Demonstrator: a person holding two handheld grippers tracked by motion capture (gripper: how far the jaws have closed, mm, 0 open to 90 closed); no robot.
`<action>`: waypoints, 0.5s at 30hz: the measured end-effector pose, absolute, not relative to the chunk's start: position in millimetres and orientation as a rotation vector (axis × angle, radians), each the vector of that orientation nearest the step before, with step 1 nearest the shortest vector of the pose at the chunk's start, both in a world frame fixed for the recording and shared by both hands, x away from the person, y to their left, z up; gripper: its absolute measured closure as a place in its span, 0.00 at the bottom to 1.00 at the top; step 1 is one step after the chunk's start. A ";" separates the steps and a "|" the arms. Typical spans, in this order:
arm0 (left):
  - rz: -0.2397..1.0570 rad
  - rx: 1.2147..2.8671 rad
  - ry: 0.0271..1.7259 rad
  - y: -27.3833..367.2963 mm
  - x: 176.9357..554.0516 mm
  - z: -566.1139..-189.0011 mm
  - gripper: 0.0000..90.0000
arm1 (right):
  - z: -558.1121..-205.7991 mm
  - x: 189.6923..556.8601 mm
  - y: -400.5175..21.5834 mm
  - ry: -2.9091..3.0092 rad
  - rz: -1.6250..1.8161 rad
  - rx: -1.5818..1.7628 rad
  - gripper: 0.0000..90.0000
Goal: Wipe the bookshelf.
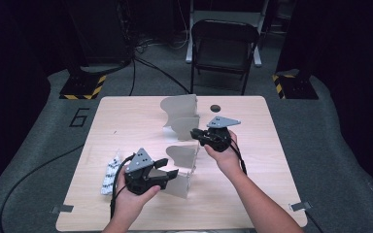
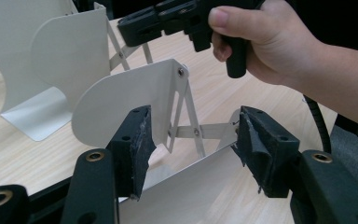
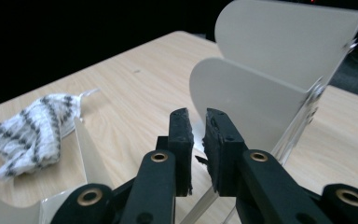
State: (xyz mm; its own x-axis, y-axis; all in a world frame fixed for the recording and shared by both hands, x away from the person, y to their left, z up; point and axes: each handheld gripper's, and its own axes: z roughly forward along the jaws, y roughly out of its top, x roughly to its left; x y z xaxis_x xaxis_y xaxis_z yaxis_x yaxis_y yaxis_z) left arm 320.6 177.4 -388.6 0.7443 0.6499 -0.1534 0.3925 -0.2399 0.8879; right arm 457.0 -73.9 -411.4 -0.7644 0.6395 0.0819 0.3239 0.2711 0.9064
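With the left gripper (image 1: 167, 173) spread around the near plate of the folding rack (image 1: 182, 150) and the right gripper (image 1: 195, 133) pressed together on nothing I can see — a careless pull could tip the rack.

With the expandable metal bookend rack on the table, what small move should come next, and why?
Probably draw the right hand-held gripper slowly away from the left hand-held gripper to stretch the expandable bookend rack. Its jaws look shut near the middle panel, while the left jaws stand open around the near panel, so close those first.
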 end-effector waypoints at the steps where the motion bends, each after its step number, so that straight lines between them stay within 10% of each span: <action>1: 0.299 1.866 0.805 177.4 320.6 -388.6 0.50 | -411.4 457.0 -73.9 2.246 1.491 0.883 0.90; 15: 0.284 1.910 0.766 151.3 317.5 -388.7 0.52 | -411.2 467.0 -83.8 2.210 1.470 0.919 0.89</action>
